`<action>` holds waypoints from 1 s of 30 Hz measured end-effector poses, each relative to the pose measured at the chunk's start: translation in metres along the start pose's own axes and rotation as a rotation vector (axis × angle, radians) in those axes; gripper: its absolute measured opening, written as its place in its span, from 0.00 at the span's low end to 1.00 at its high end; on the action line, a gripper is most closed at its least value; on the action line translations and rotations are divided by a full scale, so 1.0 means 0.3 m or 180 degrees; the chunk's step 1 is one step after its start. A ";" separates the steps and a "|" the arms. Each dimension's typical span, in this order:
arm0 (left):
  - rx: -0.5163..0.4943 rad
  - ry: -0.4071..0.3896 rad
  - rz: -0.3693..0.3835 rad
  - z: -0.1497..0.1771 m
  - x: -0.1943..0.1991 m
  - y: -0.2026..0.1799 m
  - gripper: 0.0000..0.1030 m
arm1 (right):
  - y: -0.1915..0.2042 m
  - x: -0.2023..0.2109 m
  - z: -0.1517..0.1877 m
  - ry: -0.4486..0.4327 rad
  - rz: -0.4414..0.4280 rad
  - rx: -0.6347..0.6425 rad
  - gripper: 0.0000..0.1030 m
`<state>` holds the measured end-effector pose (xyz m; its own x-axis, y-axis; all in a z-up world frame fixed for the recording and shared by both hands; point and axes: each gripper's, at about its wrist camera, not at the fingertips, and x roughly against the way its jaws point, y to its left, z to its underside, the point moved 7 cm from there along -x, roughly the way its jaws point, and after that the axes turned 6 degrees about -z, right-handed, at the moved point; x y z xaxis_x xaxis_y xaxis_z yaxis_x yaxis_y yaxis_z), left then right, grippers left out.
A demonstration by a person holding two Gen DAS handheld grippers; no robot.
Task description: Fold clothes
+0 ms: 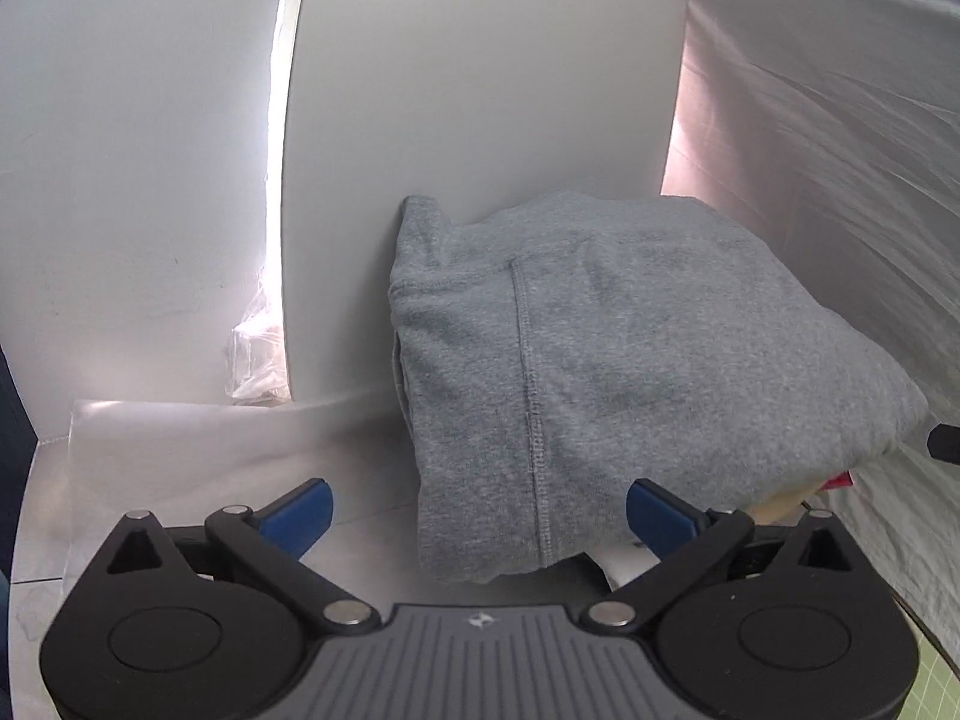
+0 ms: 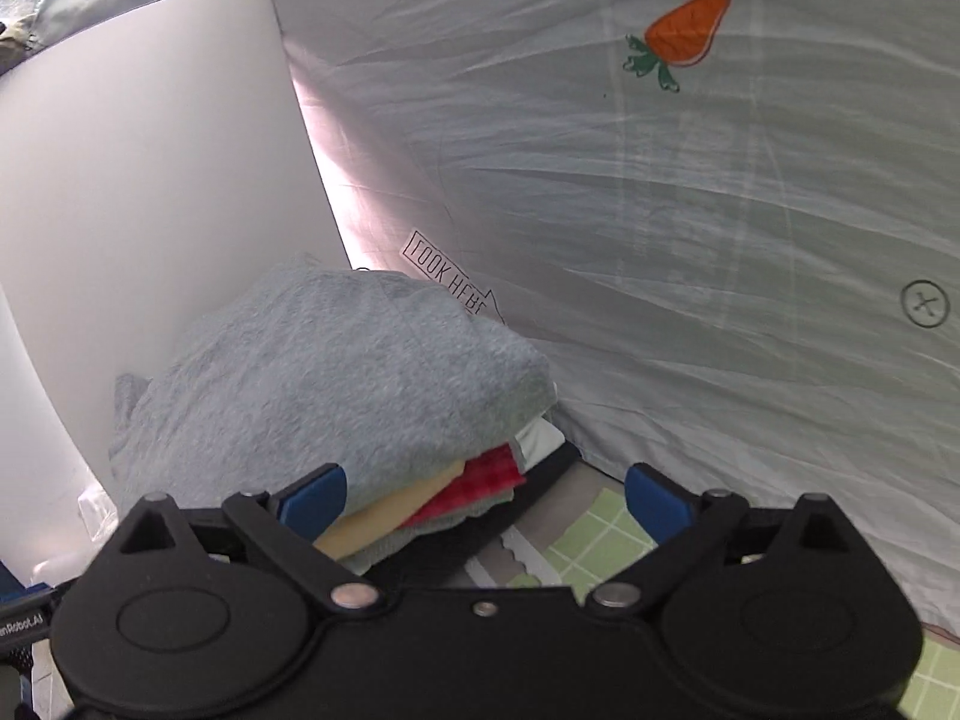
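I have both grippers held back from the pile, and both are empty with the fingers spread wide. The left gripper [image 1: 478, 515] looks at the grey garment [image 1: 630, 360], which lies folded on top of the stack [image 2: 444, 504], and its near hem falls just between my blue fingers [image 1: 300, 513] without being pinched by them. The garment rests against the white board [image 1: 480, 120] behind it, I think because this back stop keeps the pile square and stops it from sliding away. From the right gripper [image 2: 485, 503] I see the side of the stack: under the grey piece there are a cream layer [image 2: 390, 516], a red checked one [image 2: 480, 480] and something dark at the bottom, all lying on the worktop [image 2: 600, 534] with its green squared mat. The layers stick out a little at this corner, so the pile is not perfectly even. A pale sheet with a carrot print [image 2: 684, 36] hangs close on the right and leaves little room there. To my judgement this garment is already folded and stacked, and the open fingers are ready either to tidy the corner or to go for another piece.
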<state>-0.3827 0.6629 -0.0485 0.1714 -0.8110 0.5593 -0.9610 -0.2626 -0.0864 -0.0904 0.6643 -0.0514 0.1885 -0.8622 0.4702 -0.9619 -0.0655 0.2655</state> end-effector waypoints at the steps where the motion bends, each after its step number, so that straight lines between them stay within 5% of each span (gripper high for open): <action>1: -0.0045 -0.0012 0.0024 0.011 0.022 0.004 1.00 | 0.023 0.041 0.015 -0.0002 -0.0008 -0.0005 0.98; 8: -0.0300 0.0226 0.0083 0.144 0.201 0.033 1.00 | 0.152 0.318 0.191 0.0166 0.0029 -0.0035 0.98; 21: -0.0600 0.0155 0.0384 0.300 0.690 0.130 1.00 | 0.252 0.808 0.504 0.0215 0.0424 -0.0396 0.98; 30: -0.0704 0.0186 0.0426 0.412 0.829 0.204 1.00 | 0.305 0.950 0.618 0.0197 0.0572 -0.0333 0.98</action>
<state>-0.3721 0.3806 -0.0166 0.0330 -0.7976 0.6023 -0.9994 -0.0292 0.0160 -0.1614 0.3195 -0.0491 0.0306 -0.8226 0.5678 -0.9559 0.1419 0.2571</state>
